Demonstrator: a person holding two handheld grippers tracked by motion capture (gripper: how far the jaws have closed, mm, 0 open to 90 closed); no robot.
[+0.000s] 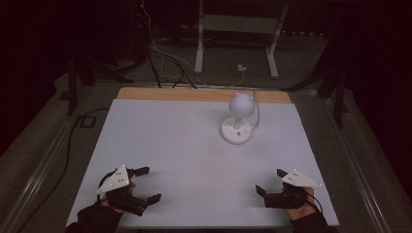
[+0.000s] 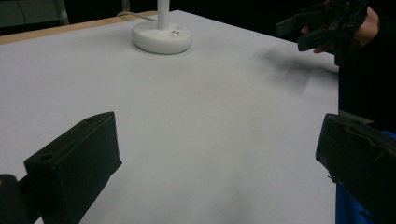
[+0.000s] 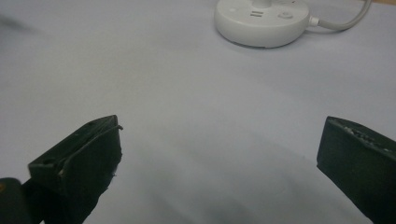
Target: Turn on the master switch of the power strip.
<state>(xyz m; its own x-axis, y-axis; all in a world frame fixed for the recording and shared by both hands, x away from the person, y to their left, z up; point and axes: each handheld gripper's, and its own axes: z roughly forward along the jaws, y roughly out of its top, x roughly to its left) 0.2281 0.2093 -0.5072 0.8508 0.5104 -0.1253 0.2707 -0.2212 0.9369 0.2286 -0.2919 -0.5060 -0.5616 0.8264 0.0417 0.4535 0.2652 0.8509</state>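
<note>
both the left gripper point(image 1: 147, 184) and right gripper point(image 1: 268, 181) have jaws spread apart, gripping nothing. the small white round-based desk lamp point(image 1: 237, 122) stands well apart on the white table sheet point(image 1: 194, 155).

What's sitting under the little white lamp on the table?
The white lamp stands on the white sheet that covers the table; its round base rests flat there, cord trailing behind. A wooden edge shows beyond the sheet. The surface directly beneath the base is hidden.

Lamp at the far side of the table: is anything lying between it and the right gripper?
Nothing visible. The lamp stands toward the far edge, and only bare white table lies between it and the right gripper, whose jaws are wide open and hold nothing. The lamp's cord trails off behind its base, away from that path.
</note>
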